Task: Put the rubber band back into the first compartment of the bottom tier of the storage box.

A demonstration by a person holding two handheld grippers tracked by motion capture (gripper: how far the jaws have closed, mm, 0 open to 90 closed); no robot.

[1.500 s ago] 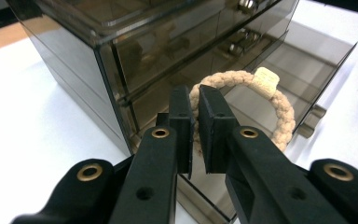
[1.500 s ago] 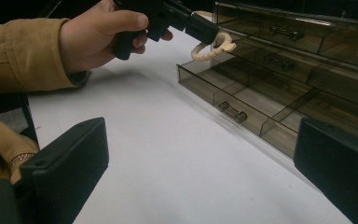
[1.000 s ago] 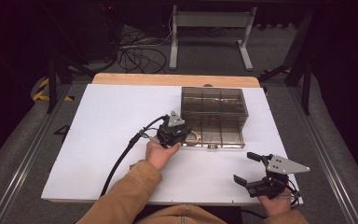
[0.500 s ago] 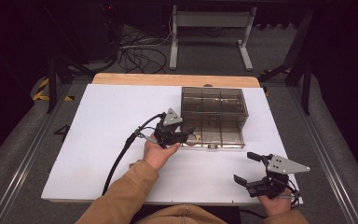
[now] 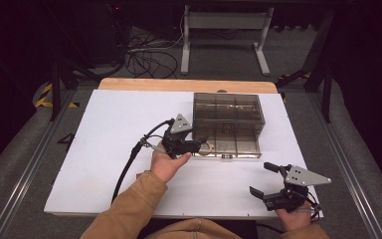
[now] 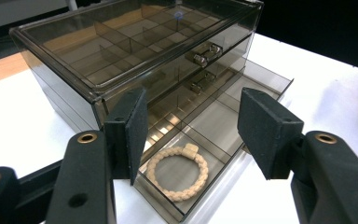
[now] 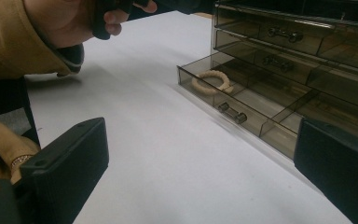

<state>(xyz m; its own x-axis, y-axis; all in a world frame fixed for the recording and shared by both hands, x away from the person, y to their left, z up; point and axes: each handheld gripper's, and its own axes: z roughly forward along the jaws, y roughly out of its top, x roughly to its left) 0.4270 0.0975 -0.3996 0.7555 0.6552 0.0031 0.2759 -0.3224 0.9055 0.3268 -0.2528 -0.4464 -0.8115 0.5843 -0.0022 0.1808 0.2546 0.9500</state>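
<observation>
One braided bracelet flat in the pulled-out bottom drawer, clasp toward the cabinet, left hand-held gripper jaws just opening, empty.

In the high view the left gripper covers much of the bracelet, leaving a small pale arc. The right gripper view cuts the drawer box off at its top and right edges. Its near drawer's right end sits behind a black jaw.
</observation>
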